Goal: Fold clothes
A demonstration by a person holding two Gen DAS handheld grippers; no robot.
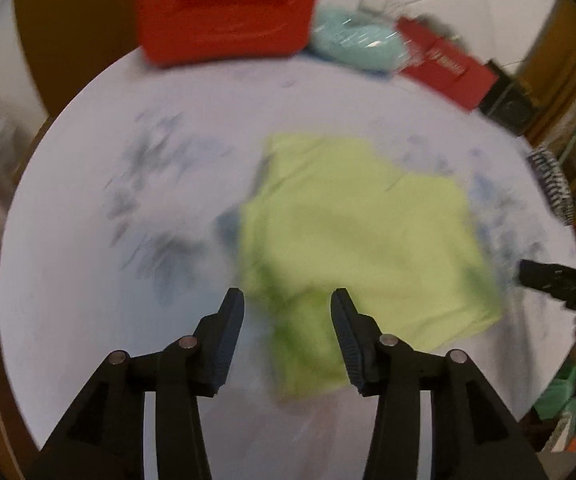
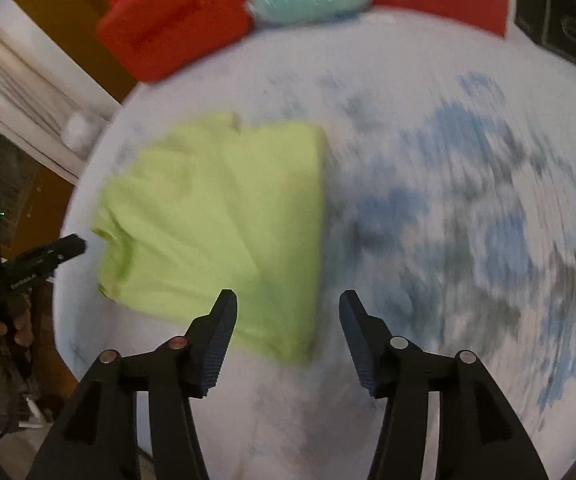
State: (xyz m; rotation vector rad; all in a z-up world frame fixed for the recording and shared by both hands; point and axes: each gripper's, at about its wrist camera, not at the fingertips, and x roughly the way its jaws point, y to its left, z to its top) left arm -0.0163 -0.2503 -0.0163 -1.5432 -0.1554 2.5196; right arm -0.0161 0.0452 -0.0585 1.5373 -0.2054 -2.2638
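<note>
A lime-green garment [image 1: 352,240] lies folded into a rough square on the round white table [image 1: 128,280]; it also shows in the right wrist view [image 2: 216,224]. My left gripper [image 1: 287,300] is open and empty, hovering above the garment's near edge. My right gripper [image 2: 288,300] is open and empty above the garment's near right corner. The tip of the right gripper shows at the right edge of the left wrist view [image 1: 556,280]. The left gripper, held in a hand, shows at the left edge of the right wrist view [image 2: 40,260]. Both views are motion-blurred.
At the table's far edge stand a red box [image 1: 228,8], a pale teal bundle in clear wrap [image 1: 356,44] and a flat red carton [image 1: 448,68]. The table [image 2: 468,220] carries blue and grey smudged markings. Dark equipment [image 1: 508,104] sits at the back right.
</note>
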